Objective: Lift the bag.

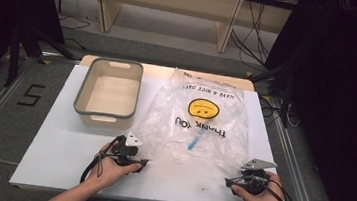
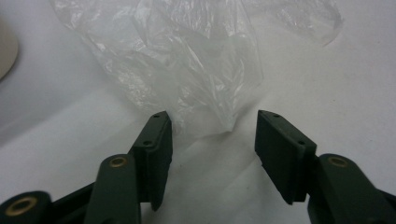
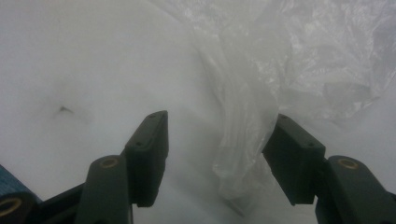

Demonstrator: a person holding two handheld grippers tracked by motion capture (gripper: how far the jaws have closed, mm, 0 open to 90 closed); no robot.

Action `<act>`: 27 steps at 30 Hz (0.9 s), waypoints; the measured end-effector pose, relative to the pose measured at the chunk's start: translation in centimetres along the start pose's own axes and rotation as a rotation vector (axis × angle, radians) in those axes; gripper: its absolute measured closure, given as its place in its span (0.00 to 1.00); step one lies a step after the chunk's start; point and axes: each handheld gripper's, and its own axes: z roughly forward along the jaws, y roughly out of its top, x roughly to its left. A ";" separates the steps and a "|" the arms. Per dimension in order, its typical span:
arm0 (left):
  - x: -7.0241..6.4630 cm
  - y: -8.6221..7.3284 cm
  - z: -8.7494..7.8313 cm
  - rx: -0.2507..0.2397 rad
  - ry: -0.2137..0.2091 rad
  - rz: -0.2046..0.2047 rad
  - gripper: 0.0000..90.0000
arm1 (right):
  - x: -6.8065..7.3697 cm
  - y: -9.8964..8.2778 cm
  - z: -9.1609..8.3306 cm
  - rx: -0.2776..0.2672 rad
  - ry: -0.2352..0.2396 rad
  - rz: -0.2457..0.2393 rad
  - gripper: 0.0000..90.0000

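Clear plastic bag [image 1: 199,123] lies flat on the white table [image 1: 61,143], just right of the grey bin [image 1: 109,93]. Left gripper [image 1: 144,162] at the bag's near-left corner, jaws released. Right gripper [image 1: 228,182] at its near-right corner, jaws apart around a twisted bag handle [image 3: 243,154], not clamping it.

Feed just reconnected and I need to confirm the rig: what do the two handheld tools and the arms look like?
Both are black two-jaw tools: left tool, right tool. Each carries a grey three-cornered plate on top and trails a black cable. The flat rectangular pads have small screw holes and brass-coloured pivots. Forearms are bare, without sleeves.

One clear plastic bag [image 1: 199,120], one grey-rimmed tub [image 1: 109,93] and two hand-held grippers, left [image 1: 144,162] and right [image 1: 228,182], are sharing one white tabletop [image 1: 61,143].
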 end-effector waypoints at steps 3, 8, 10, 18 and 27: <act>0.0 0.0 0.0 0.003 0.006 0.015 0.56 | -0.2 -0.2 0.3 0.021 -0.003 -0.003 0.50; -0.1 0.1 0.1 0.010 0.022 0.041 0.62 | -0.7 -0.5 0.6 0.040 -0.012 0.009 0.55; -0.2 0.2 0.1 0.016 0.021 0.046 0.64 | -0.9 -0.5 0.7 0.033 -0.010 0.020 0.59; -0.4 0.4 0.1 0.025 0.017 0.046 0.79 | -1.5 -0.5 0.7 0.019 -0.007 0.059 0.76; -0.5 0.6 0.4 0.027 0.007 0.038 0.96 | -2.1 -0.6 0.8 0.016 -0.004 0.106 0.93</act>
